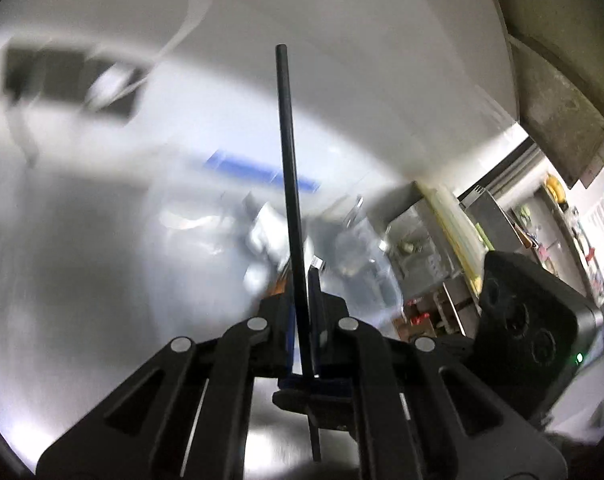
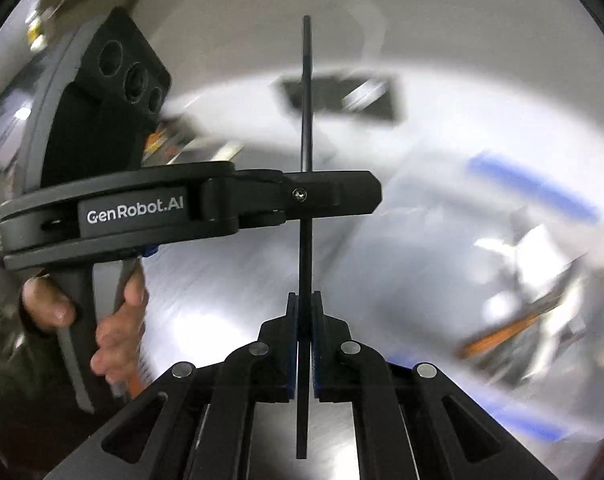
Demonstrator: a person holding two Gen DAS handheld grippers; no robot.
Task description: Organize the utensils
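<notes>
My left gripper (image 1: 301, 280) is shut on a thin black stick, likely a chopstick (image 1: 288, 168), which points up and away over the steel counter. In the right wrist view my right gripper (image 2: 304, 300) is shut on a black chopstick (image 2: 307, 100) too. The left gripper (image 2: 342, 196) reaches in from the left, held by a hand (image 2: 118, 320), and its fingers clamp the same stick higher up. A blurred pile of utensils with an orange handle (image 2: 498, 336) lies at the right.
A dark rectangular tray (image 1: 70, 80) holding a white object lies far left on the steel counter (image 1: 102, 240); it also shows in the right wrist view (image 2: 342, 96). A blue strip (image 1: 258, 170) crosses the counter. Shelves and clutter (image 1: 442, 264) stand at the right.
</notes>
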